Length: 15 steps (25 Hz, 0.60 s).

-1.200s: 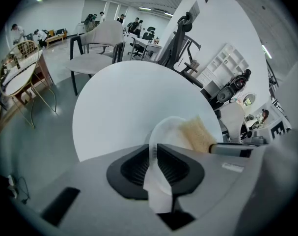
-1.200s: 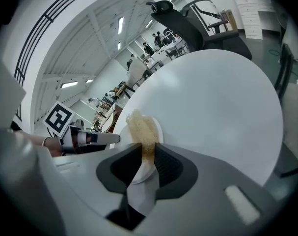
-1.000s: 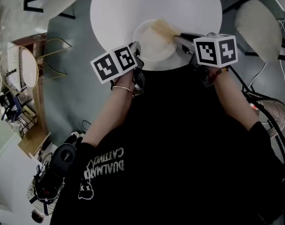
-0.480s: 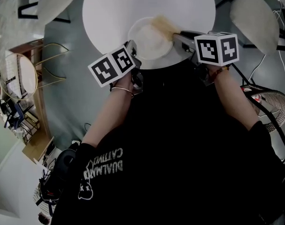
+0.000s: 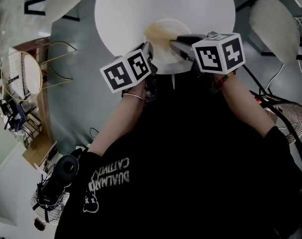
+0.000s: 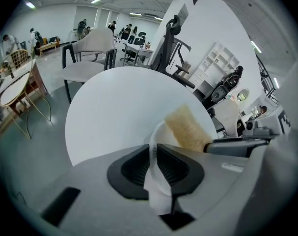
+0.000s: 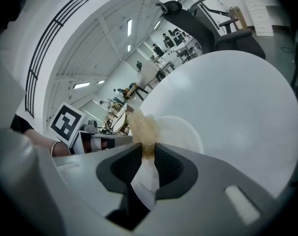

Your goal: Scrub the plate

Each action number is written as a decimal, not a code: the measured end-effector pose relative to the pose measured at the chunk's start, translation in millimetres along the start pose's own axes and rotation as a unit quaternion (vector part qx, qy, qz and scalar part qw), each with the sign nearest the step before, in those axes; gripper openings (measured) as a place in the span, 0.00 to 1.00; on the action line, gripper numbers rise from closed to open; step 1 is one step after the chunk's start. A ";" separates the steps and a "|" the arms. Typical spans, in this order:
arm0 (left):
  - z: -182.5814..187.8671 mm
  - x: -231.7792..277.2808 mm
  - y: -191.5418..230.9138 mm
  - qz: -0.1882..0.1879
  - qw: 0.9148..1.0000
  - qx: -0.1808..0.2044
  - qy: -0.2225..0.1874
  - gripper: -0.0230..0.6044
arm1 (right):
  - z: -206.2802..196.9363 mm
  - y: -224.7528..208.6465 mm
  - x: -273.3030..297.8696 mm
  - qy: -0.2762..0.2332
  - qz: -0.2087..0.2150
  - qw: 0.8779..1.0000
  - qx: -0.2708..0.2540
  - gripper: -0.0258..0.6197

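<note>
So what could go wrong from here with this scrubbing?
The left hand-held gripper holds the plate only by its thin rim; scrubbing pressure could make it slip or pivot.
The right hand-held gripper pinches just the end of the sponge, so the sponge may bend or pull out.
The plate sits by the near edge of the table and could slide off.

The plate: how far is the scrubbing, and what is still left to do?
Done: the left gripper grips the plate by its rim, its fingers just closed tighter; the right gripper holds the sponge. In hand: the sponge is over the plate's left side. Left: unclear; no dirt or foam shows, so finished areas cannot be judged.
</note>
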<state>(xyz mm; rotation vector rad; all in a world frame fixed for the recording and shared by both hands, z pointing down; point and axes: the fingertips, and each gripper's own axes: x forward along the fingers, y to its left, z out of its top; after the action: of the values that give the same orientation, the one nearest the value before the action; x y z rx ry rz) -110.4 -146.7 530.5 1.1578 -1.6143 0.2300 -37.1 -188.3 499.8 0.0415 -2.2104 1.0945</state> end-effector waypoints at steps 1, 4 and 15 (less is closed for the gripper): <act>0.4 -1.4 0.6 -0.001 1.000 0.000 -0.002 0.12 | -3.0 7.0 6.2 0.009 0.005 1.000 -0.009 0.17; -1.9 -3.4 0.3 0.001 1.000 0.010 -0.005 0.11 | -14.2 16.8 19.3 0.033 0.009 0.999 -0.027 0.17; -11.3 -5.5 3.9 -0.005 1.000 0.016 -0.003 0.11 | -30.3 7.5 25.8 0.053 -0.007 0.998 -0.020 0.17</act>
<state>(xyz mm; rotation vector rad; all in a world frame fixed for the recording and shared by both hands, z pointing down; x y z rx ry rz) -106.4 -134.2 532.0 1.1912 -1.6148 0.2473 -43.0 -155.2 522.4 -0.0184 -2.1331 1.0198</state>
